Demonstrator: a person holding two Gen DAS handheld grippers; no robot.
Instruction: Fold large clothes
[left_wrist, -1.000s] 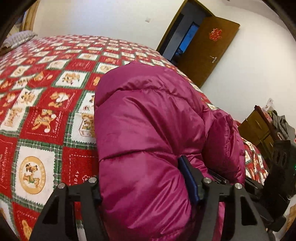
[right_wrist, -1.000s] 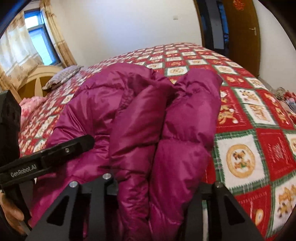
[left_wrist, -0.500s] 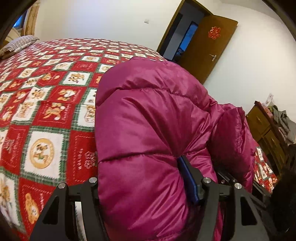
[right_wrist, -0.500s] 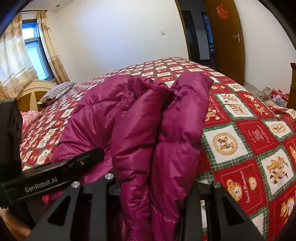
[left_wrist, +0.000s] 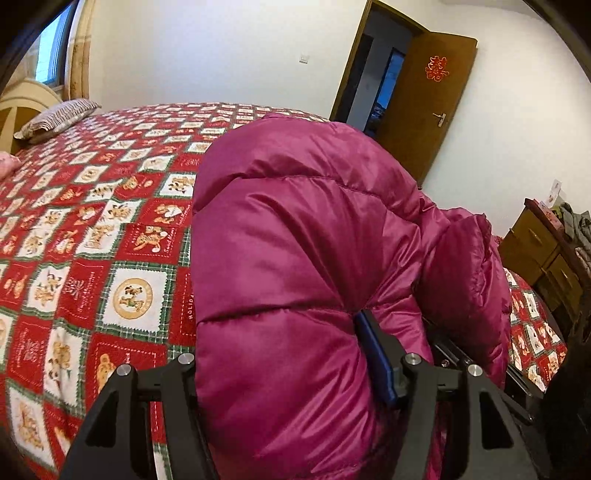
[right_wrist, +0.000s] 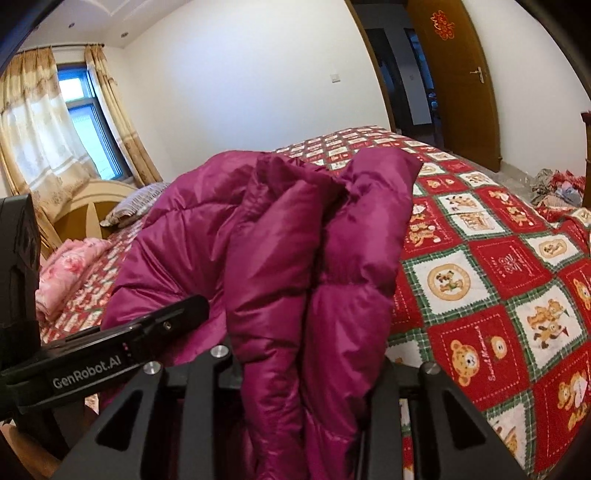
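A magenta puffer jacket (left_wrist: 303, 258) is bunched up and held above the red patterned bedspread (left_wrist: 92, 229). My left gripper (left_wrist: 288, 373) is shut on a thick padded fold of the jacket, which fills the gap between its fingers; a blue pad (left_wrist: 373, 354) shows on the right finger. My right gripper (right_wrist: 306, 384) is shut on another bunched part of the jacket (right_wrist: 280, 258). The left gripper's body (right_wrist: 110, 354) shows at the left of the right wrist view, close beside the right gripper. The fingertips are hidden by fabric.
The bed (right_wrist: 498, 280) spreads out beneath and beyond. A striped pillow (left_wrist: 55, 118) and a pink folded cloth (right_wrist: 62, 269) lie near the headboard. An open wooden door (left_wrist: 424, 103) is ahead; a wooden dresser (left_wrist: 543, 254) stands at the right. Clothes lie on the floor (right_wrist: 557, 184).
Both grippers have risen with the jacket held in them, lifting it higher off the bed. More of the room, window and headboard is now in view.
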